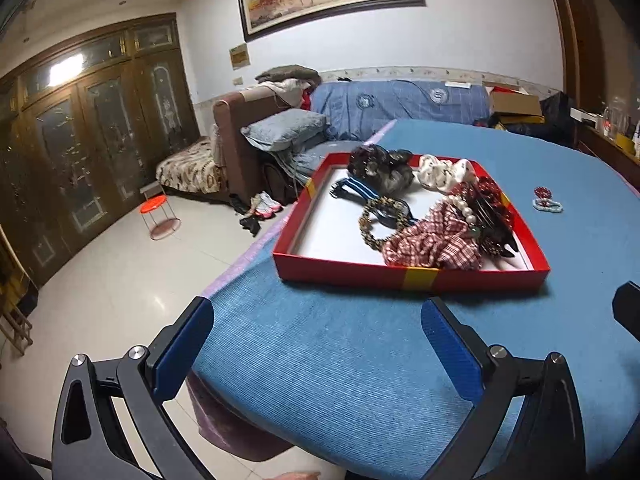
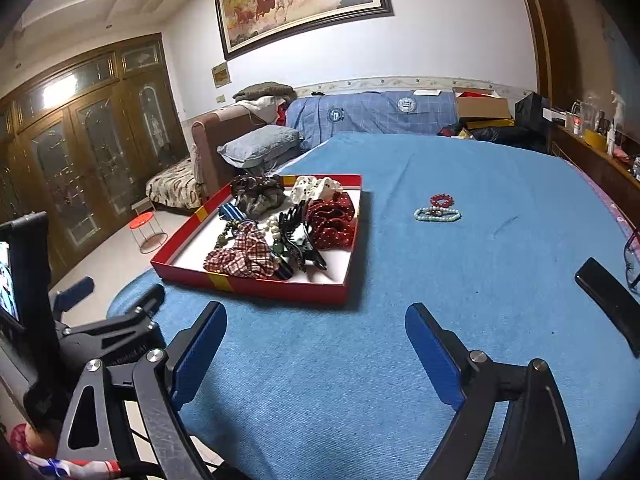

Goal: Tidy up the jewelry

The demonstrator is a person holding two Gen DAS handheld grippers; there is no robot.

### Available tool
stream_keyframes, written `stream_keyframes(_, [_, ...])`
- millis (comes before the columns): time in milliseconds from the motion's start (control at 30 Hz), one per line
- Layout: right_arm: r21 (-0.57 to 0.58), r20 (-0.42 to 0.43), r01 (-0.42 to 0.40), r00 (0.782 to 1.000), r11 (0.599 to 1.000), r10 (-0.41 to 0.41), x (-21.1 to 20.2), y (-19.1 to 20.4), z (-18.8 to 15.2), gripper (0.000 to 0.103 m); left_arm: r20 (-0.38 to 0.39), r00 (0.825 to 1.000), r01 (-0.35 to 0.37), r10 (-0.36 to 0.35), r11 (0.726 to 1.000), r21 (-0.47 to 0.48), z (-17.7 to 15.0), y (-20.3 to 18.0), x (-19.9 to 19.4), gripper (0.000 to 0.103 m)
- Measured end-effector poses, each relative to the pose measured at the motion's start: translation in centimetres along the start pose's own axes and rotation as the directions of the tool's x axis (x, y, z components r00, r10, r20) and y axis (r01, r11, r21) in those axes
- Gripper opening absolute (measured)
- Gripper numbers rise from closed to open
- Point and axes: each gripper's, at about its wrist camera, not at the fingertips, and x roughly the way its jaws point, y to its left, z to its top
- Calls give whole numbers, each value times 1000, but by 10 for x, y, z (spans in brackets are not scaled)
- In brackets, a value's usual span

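Observation:
A shallow red tray [image 1: 400,276] lies on the blue-covered table [image 1: 340,360], and the right wrist view shows it [image 2: 256,286] left of centre. It holds a heap of scrunchies, bead bracelets and black hair claws, among them a red checked scrunchie [image 2: 240,258] and a pearl bracelet [image 1: 464,210]. Outside the tray, on the cloth to its right, a red bead bracelet [image 2: 442,200] lies just behind a pale bead bracelet [image 2: 438,214]. My left gripper [image 1: 318,316] hangs open over the table's near left edge, short of the tray. My right gripper [image 2: 316,312] is open over bare cloth, nothing between its fingers.
The table's rounded edge drops to a pale tiled floor on the left, where a small red stool [image 2: 146,224] stands. A flat black object [image 2: 612,304] and a pair of glasses [image 2: 632,256] lie at the right edge. A sofa with bedding [image 2: 372,114] stands behind the table.

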Motion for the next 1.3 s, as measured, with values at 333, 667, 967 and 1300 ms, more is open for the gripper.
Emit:
stream_keyframes(333, [-16, -4, 20, 1000, 1000, -20, 0, 3, -1, 94, 21, 1000, -8, 8, 1000, 7, -2, -3, -3, 103])
stream_keyframes(667, [-13, -5, 24, 1000, 1000, -24, 1, 3, -1, 95, 34, 999, -8, 8, 1000, 11, -4, -5, -7, 103])
stream_keyframes(967, [-7, -9, 28, 1000, 1000, -28, 1, 1, -2, 95, 31, 999, -9, 8, 1000, 18, -5, -4, -6, 103])
stream_keyframes(1300, [-5, -21, 31, 999, 1000, -31, 4, 0, -1, 95, 27, 1000, -12, 11, 1000, 15, -7, -3, -5, 103])
